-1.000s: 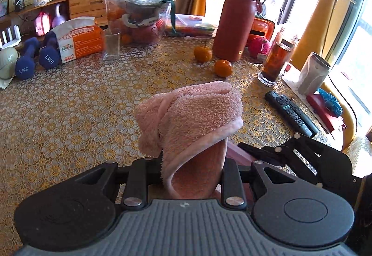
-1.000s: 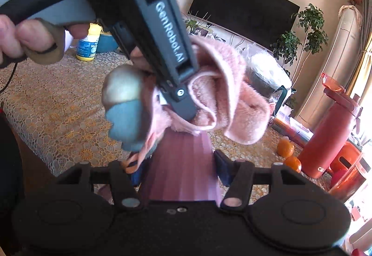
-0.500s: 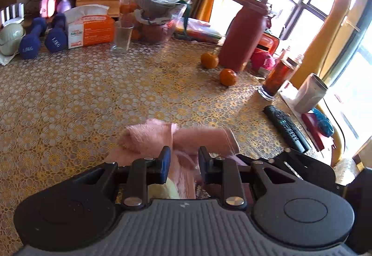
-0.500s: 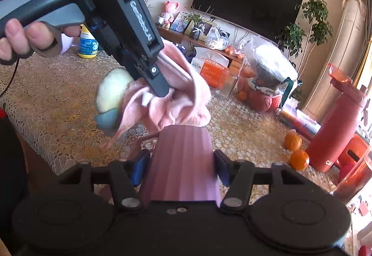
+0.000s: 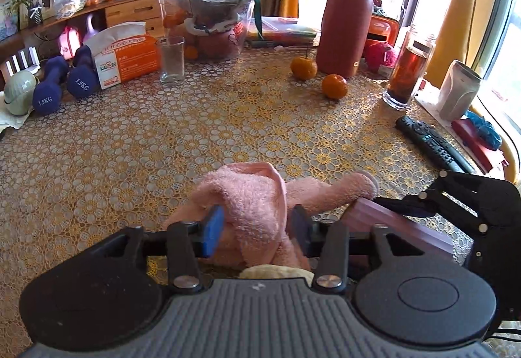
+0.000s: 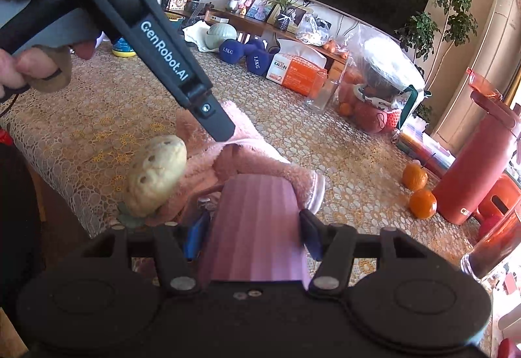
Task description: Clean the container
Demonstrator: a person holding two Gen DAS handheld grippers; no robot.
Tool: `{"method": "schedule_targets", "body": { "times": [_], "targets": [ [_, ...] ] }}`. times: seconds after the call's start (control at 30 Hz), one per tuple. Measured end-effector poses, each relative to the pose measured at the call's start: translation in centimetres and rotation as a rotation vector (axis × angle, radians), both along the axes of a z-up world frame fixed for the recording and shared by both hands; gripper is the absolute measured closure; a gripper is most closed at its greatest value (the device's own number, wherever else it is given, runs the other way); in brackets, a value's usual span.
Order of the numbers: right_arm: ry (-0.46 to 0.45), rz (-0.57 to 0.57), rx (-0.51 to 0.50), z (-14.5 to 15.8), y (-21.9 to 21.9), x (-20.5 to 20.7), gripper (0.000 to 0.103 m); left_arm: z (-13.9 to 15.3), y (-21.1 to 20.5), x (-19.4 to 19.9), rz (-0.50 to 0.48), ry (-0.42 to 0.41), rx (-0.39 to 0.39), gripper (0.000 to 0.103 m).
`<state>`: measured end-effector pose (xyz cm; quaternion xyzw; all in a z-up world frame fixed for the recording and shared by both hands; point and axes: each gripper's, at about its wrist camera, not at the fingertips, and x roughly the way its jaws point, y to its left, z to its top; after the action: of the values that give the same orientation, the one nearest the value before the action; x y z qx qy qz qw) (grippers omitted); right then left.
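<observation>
A pink towel lies bunched on the patterned tablecloth, one end draped on the rim of a mauve ribbed container. My left gripper straddles the towel with its fingers spread and stands open. A cream plush knob sits at the towel's near end. In the right wrist view the towel rests against the container, and my right gripper is shut on the container's sides. The left gripper's finger touches the towel from above, and a gloved hand holds it.
Two oranges, a red bottle, a jar of dark liquid and a remote stand to the right. A drinking glass, a tissue pack and blue dumbbells line the far left.
The towel came down from the air onto the table beside the container. The left gripper's fingers stand wider apart than half a second ago. The right gripper still holds the container.
</observation>
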<state>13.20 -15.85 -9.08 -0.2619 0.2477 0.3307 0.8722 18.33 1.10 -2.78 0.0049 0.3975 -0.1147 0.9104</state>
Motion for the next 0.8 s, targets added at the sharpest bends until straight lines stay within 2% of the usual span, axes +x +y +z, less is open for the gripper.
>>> {"method": "schedule_targets", "body": {
  "times": [0.03,0.3,0.37,0.4,0.47,0.53,0.63,0.73,0.8],
  "targets": [
    [0.000,0.002,-0.005,0.0,-0.1,0.0,0.044,-0.2,0.2,0.3,0.009,-0.010,0.006,0.030],
    [0.011,0.004,-0.025,-0.3,-0.3,0.1,0.044,-2.8,-0.2,3.6,0.009,0.069,0.023,0.030],
    [0.014,0.005,-0.027,-0.3,-0.4,0.1,0.044,-3.1,-0.1,3.9,0.014,0.073,0.009,0.037],
    [0.014,0.005,-0.029,-0.4,-0.4,0.2,0.044,-3.1,-0.1,4.0,0.014,0.077,0.004,0.044],
    [0.017,0.007,-0.033,-0.4,-0.4,0.3,0.044,-3.2,-0.2,4.0,0.010,0.073,0.007,0.050],
    [0.017,0.009,-0.039,-0.4,-0.4,0.3,0.044,-3.2,-0.3,3.8,0.005,0.066,0.017,0.067],
    [0.015,0.010,-0.047,-0.5,-0.4,0.6,0.044,-2.9,-0.2,3.7,0.015,0.056,0.030,0.078],
    [0.017,0.008,-0.051,-0.4,-0.2,1.0,0.044,-2.2,-0.1,3.1,0.008,0.030,0.029,0.086],
    [0.014,0.009,-0.053,-0.4,0.0,1.2,0.044,-1.4,0.2,2.3,0.000,0.010,0.015,0.087]
  ]
}}
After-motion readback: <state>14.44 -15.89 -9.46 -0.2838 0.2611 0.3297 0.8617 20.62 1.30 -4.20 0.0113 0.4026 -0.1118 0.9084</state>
